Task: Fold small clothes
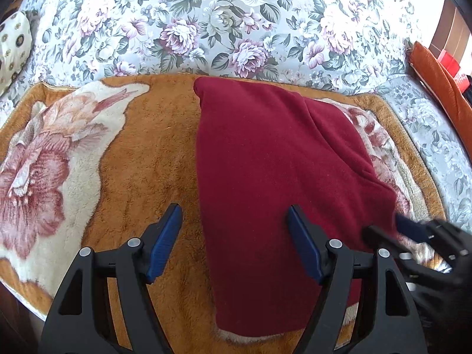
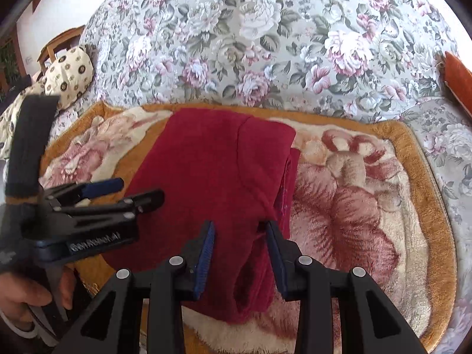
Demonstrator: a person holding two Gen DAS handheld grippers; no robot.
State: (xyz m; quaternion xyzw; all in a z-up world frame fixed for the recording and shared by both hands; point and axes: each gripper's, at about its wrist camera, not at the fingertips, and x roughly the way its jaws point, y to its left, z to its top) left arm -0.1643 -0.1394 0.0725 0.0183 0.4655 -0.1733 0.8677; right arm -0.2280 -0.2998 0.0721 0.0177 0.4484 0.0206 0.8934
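Note:
A dark red fleece garment (image 1: 274,171) lies folded lengthwise on a plush orange blanket (image 1: 141,171) with a big flower print. My left gripper (image 1: 236,224) is open and empty, just above the garment's near left edge. My right gripper (image 2: 240,236) is open, its fingers straddling the garment's (image 2: 212,171) near right corner. The right gripper also shows at the right edge of the left wrist view (image 1: 413,236). The left gripper shows in the right wrist view (image 2: 118,191), open, held in a hand.
The blanket (image 2: 354,206) lies on a sofa with a floral cover (image 1: 236,23). A cream patterned cushion (image 2: 67,73) sits at the far left. An orange cushion (image 1: 436,82) leans at the right. A wooden chair (image 2: 59,41) stands behind.

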